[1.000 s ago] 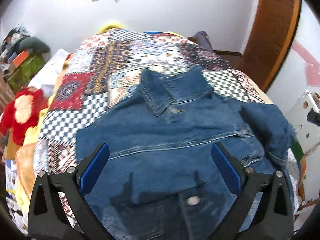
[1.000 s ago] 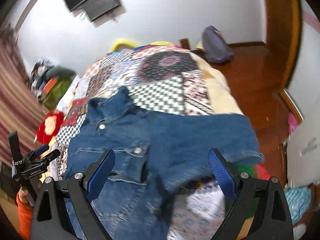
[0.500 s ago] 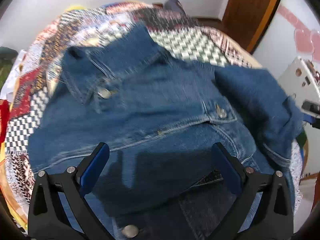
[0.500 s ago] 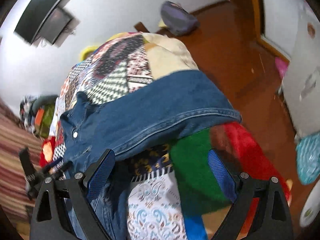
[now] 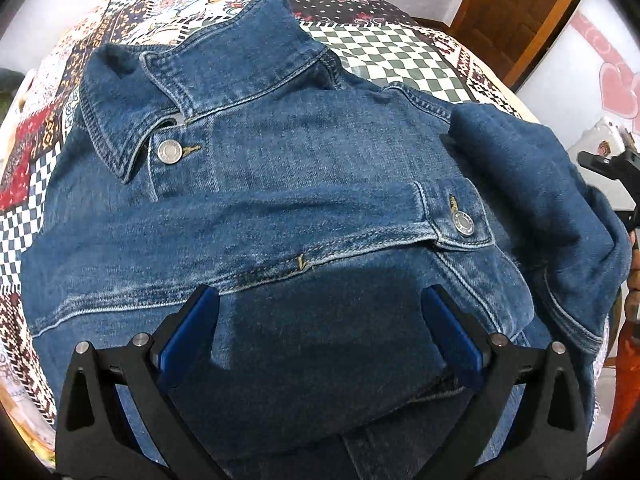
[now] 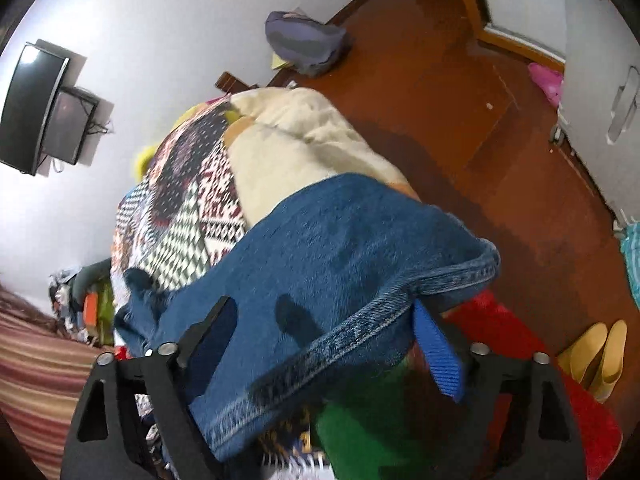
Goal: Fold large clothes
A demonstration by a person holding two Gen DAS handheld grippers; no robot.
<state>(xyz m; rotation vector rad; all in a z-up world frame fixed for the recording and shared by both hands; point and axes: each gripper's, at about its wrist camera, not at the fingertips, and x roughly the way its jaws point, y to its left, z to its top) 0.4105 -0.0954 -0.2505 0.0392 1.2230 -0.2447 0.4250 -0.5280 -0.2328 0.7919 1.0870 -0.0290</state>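
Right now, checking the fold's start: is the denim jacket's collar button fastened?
No: in the left wrist view the collar button on the denim jacket sits bare beside its empty buttonhole.

Patchwork quilt (image 5: pixel 384 46) covering the bed; wall-mounted television (image 6: pixel 30 108); grey backpack (image 6: pixel 306 42) and yellow shoes (image 6: pixel 600 356) on the floor.

Jacket (image 5: pixel 304 200) on the quilt (image 5: pixel 400 52), sleeve (image 6: pixel 360 264) over its right edge

Home bedroom: quilted bed (image 5: pixel 384 46) (wall-mounted television (image 6: pixel 34 108))
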